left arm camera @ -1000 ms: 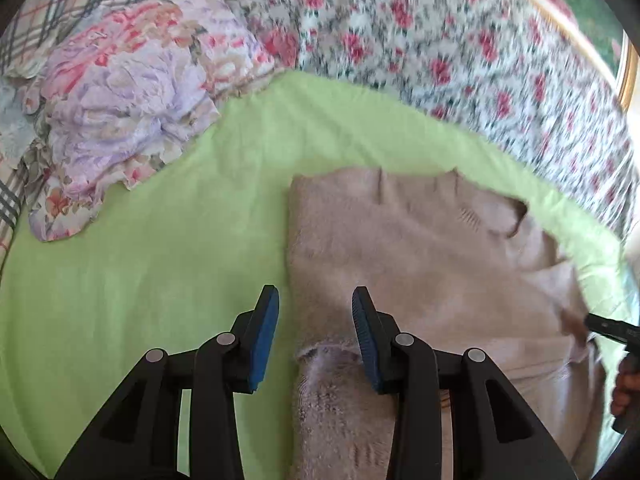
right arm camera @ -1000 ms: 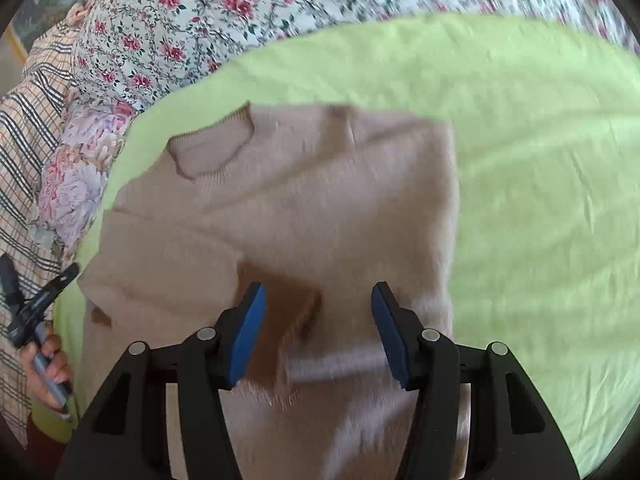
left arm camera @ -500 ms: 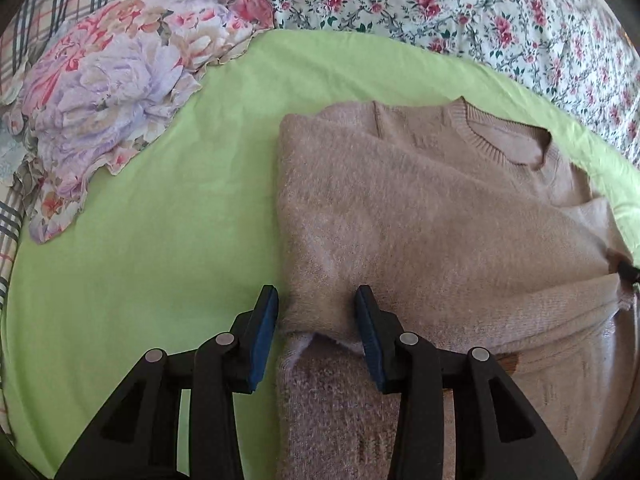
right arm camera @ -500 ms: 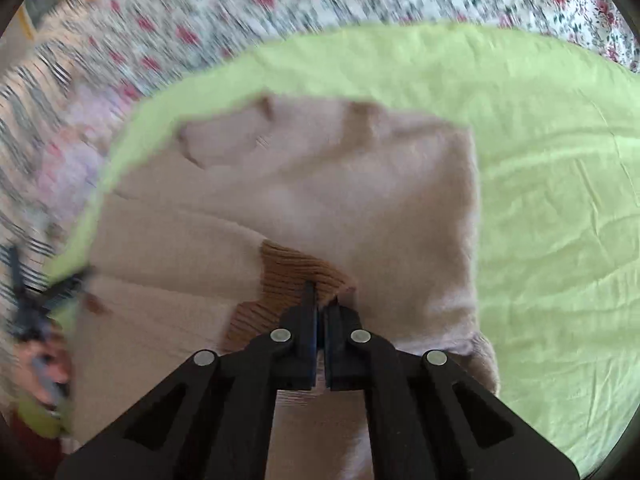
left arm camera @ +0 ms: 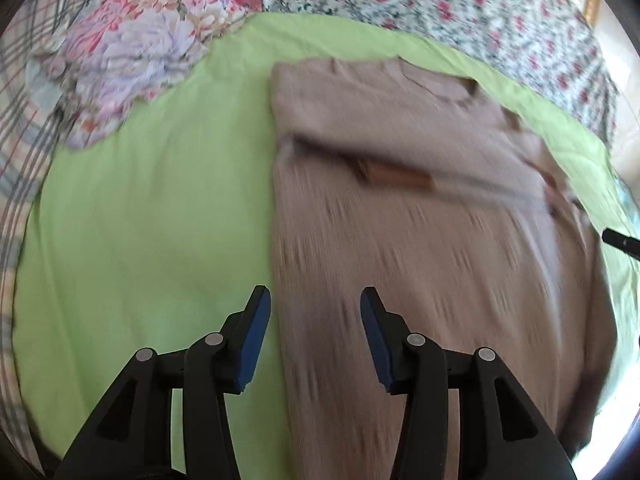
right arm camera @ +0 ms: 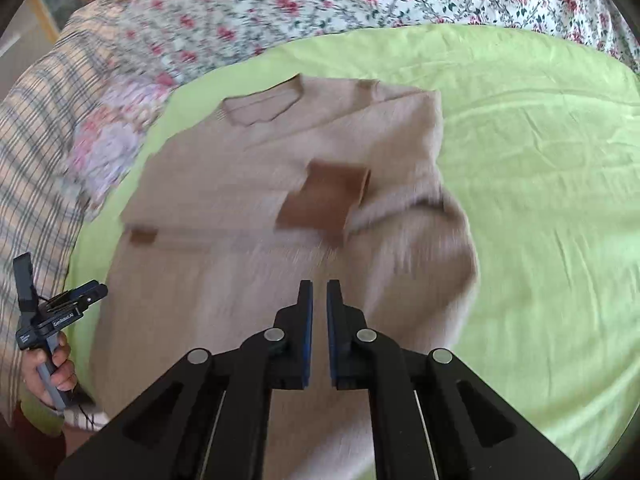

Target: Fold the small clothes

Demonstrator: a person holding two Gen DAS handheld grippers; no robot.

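A beige knit sweater (left arm camera: 420,216) lies flat on the lime-green sheet (left arm camera: 152,208), neck hole at the far end. Both sleeves are folded across its chest; a darker brown cuff (left arm camera: 396,176) lies on top. My left gripper (left arm camera: 314,312) is open and empty, over the sweater's left edge near the hem. In the right wrist view the sweater (right arm camera: 280,208) and brown cuff (right arm camera: 324,196) show ahead of my right gripper (right arm camera: 319,300), whose jaws stand nearly together with a thin gap and hold nothing. The left gripper (right arm camera: 52,312) also shows there at the left, in a hand.
A crumpled floral garment (left arm camera: 132,64) lies at the far left on the sheet. A rose-print bedcover (left arm camera: 440,12) runs behind the sheet and a plaid cloth (right arm camera: 36,152) lies to the side. Bare green sheet (right arm camera: 540,208) stretches right of the sweater.
My right gripper let go of the brown cuff and pulled back toward the hem; the sleeve now lies across the chest. My left gripper also drew back toward the hem, still open.
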